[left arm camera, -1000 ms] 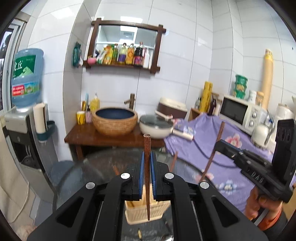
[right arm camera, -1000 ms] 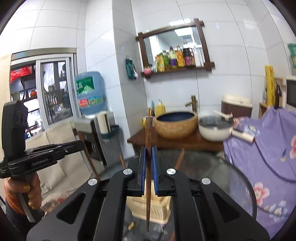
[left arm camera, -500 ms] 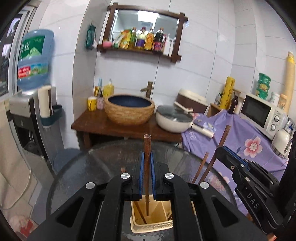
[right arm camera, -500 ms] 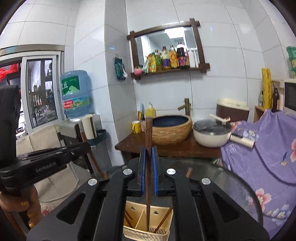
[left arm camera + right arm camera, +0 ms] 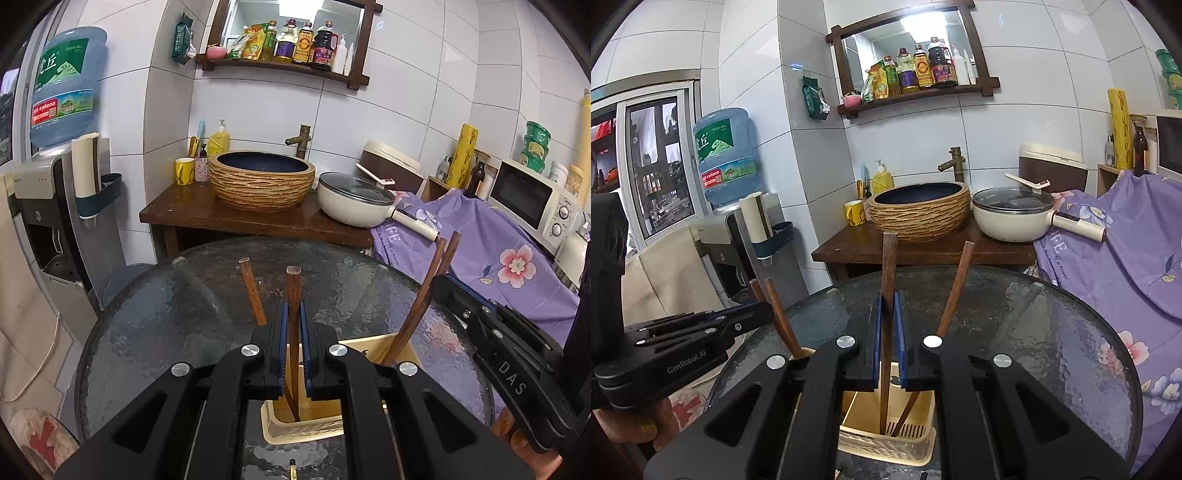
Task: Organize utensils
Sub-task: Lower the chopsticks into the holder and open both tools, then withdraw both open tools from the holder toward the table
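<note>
My left gripper [image 5: 293, 308] is shut on an upright brown wooden chopstick [image 5: 294, 288] whose lower end stands inside the cream slotted utensil holder [image 5: 295, 432]. A second chopstick [image 5: 253, 291] leans left out of the same holder. In the right wrist view, my right gripper [image 5: 889, 297] is shut on another upright chopstick [image 5: 888, 258], its tip down in the holder [image 5: 882, 448], with a loose chopstick [image 5: 955, 288] leaning right beside it. Each gripper shows in the other's view, left [image 5: 753, 314] and right [image 5: 443, 284], close together over the holder.
The holder sits on a round dark glass table [image 5: 177, 314]. Behind it stands a wooden stand with a woven basin [image 5: 262, 181] and a white pot [image 5: 354, 199]. A purple flowered cloth [image 5: 491, 243] and a microwave [image 5: 532, 199] lie to the right, a water dispenser [image 5: 55, 184] to the left.
Both grippers have come down and forward with their chopsticks. The chopstick tips, first above the holder, now reach into its compartments. Both grips stay shut.
</note>
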`<state>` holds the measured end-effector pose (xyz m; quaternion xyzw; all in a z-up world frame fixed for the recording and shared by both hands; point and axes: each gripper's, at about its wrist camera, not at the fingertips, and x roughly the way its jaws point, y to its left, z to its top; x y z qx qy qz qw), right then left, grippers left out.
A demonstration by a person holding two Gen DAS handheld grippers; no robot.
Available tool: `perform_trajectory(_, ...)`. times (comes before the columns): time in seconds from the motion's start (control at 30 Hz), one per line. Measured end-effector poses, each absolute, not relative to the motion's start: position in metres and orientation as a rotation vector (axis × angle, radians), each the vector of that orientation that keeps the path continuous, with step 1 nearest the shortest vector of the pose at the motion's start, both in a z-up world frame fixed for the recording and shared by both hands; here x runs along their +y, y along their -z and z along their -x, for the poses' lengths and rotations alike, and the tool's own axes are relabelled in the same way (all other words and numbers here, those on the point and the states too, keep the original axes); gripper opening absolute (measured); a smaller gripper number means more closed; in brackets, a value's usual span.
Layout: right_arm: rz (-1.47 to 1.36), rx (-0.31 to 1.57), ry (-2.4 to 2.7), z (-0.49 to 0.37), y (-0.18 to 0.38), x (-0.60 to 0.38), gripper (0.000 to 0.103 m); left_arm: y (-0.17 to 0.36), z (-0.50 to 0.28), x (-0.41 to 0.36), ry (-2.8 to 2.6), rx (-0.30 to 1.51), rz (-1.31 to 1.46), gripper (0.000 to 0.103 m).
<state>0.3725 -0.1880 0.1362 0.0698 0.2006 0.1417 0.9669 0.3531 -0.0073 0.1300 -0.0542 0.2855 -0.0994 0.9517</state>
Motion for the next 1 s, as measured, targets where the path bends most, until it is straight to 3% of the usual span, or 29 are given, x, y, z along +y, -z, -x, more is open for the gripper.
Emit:
perform_trajectory(0.13,-0.124,0.403,-0.271,-0.374,-0.134,-0.188,0.008,-0.124,-0.355,-0.006,0.214,0.594,0.127,0.009)
perform_trajectory(0.2,-0.115,0.398,-0.266,-0.373,-0.133,-0.188,0.008,-0.123,-0.351,-0.004,0.209,0.583,0.132,0.022)
perform_trajectory(0.27,-0.098,0.395,-0.265,-0.372,-0.131,-0.188,0.008,-0.125,-0.347,-0.003,0.210,0.571,0.138,0.048)
perform_trajectory(0.33,-0.079,0.388,-0.255,-0.368,-0.130,-0.188,0.012,-0.127,-0.335,-0.001,0.219,0.542,0.136,0.059)
perform_trajectory(0.37,-0.076,0.387,-0.256,-0.366,-0.130,-0.189,0.017,-0.128,-0.329,-0.001,0.217,0.530,0.128,0.068)
perform_trajectory(0.43,-0.094,0.373,-0.259,-0.358,-0.129,-0.195,0.054,-0.128,-0.314,0.001,0.204,0.495,0.109,0.085)
perform_trajectory(0.47,-0.114,0.349,-0.258,-0.350,-0.129,-0.200,0.058,-0.127,-0.306,0.002,0.195,0.480,0.105,0.090)
perform_trajectory(0.73,-0.148,0.396,-0.250,-0.306,-0.112,-0.219,0.060,-0.082,-0.267,0.013,0.173,0.547,0.099,0.095)
perform_trajectory(1.0,-0.035,0.653,-0.166,-0.287,-0.038,-0.223,0.060,-0.011,-0.252,0.024,0.100,0.719,0.107,0.093)
